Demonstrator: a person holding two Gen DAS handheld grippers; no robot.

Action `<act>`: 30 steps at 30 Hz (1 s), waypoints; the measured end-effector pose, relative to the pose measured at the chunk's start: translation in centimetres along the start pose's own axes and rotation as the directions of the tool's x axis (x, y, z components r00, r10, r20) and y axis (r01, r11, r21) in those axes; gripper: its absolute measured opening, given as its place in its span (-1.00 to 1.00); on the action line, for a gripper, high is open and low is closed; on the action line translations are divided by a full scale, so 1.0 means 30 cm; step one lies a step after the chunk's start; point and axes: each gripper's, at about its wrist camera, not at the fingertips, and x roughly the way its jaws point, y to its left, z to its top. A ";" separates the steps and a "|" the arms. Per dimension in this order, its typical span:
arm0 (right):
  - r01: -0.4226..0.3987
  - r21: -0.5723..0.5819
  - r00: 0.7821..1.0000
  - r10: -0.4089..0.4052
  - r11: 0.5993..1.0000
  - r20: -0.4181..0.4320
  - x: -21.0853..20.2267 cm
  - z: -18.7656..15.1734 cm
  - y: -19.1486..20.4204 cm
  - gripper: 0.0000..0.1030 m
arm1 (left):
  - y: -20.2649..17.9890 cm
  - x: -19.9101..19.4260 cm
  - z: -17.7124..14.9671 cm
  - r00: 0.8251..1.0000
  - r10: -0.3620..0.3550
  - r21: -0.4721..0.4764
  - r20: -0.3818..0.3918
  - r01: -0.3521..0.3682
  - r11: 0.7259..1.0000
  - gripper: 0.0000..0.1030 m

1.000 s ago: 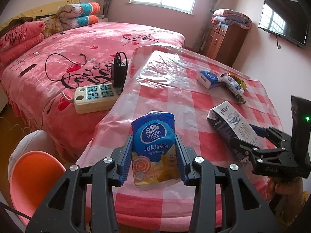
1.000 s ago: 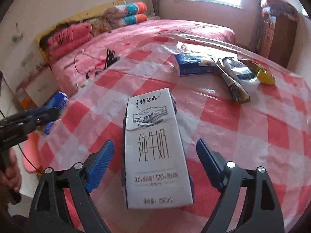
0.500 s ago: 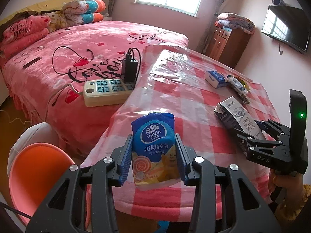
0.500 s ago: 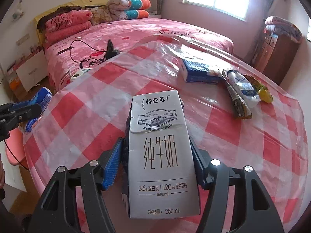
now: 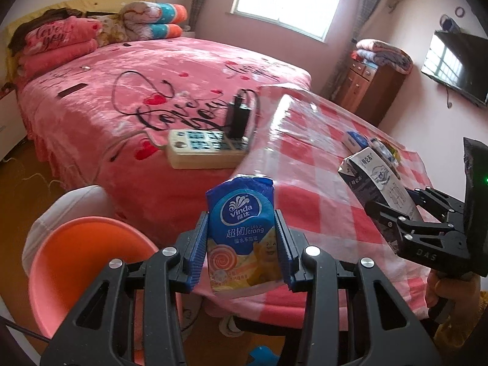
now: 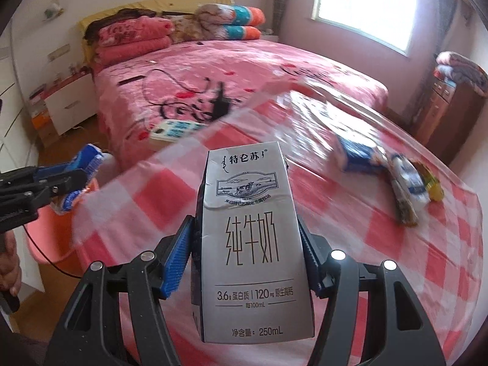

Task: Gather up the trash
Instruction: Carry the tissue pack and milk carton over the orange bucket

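Observation:
My left gripper is shut on a blue Vinda tissue pack and holds it in the air off the table's near-left edge, next to an orange bin. My right gripper is shut on a grey milk carton and holds it above the red-checked table. The right gripper with the carton shows at the right of the left wrist view. The left gripper with the pack shows at the left of the right wrist view, over the bin.
A blue box and snack wrappers lie at the table's far right. A power strip with a charger lies on the pink bed beside the table. A wooden cabinet stands behind.
The right gripper closed on the milk carton and lifted it off the table. Both grippers moved back and left, toward the orange bin, with their objects still held.

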 end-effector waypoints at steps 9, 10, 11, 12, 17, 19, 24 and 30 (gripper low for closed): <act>-0.178 -0.100 0.984 0.178 0.979 -0.005 0.009 0.083 0.256 0.24 | 0.217 -0.072 -0.032 0.994 0.112 -0.104 0.012 -0.110 0.988 -0.17; -0.203 -0.114 0.979 0.203 0.973 -0.012 0.015 0.089 0.292 0.24 | 0.238 -0.074 -0.036 0.992 0.123 -0.114 0.010 -0.121 0.986 -0.17; -0.229 -0.129 0.973 0.228 0.965 -0.023 0.022 0.093 0.331 0.24 | 0.268 -0.078 -0.046 0.990 0.140 -0.129 0.006 -0.138 0.982 -0.17; -0.255 -0.141 0.967 0.252 0.957 -0.035 0.029 0.098 0.366 0.24 | 0.294 -0.080 -0.053 0.988 0.154 -0.141 0.003 -0.152 0.978 -0.17; -0.356 -0.180 0.935 0.346 0.917 -0.082 0.056 0.109 0.511 0.24 | 0.425 -0.085 -0.101 0.976 0.217 -0.209 -0.028 -0.218 0.953 -0.17; -0.385 -0.199 0.923 0.372 0.901 -0.100 0.068 0.111 0.566 0.24 | 0.471 -0.081 -0.121 0.972 0.232 -0.233 -0.043 -0.236 0.943 -0.17; -0.443 -0.233 0.896 0.417 0.866 -0.152 0.111 0.118 0.683 0.25 | 0.537 -0.069 -0.157 0.965 0.253 -0.274 -0.069 -0.262 0.925 -0.16; -0.508 -0.183 0.856 0.470 0.842 -0.215 0.175 0.094 0.722 0.65 | 0.607 -0.053 -0.192 0.948 0.296 -0.323 -0.120 -0.319 0.891 0.32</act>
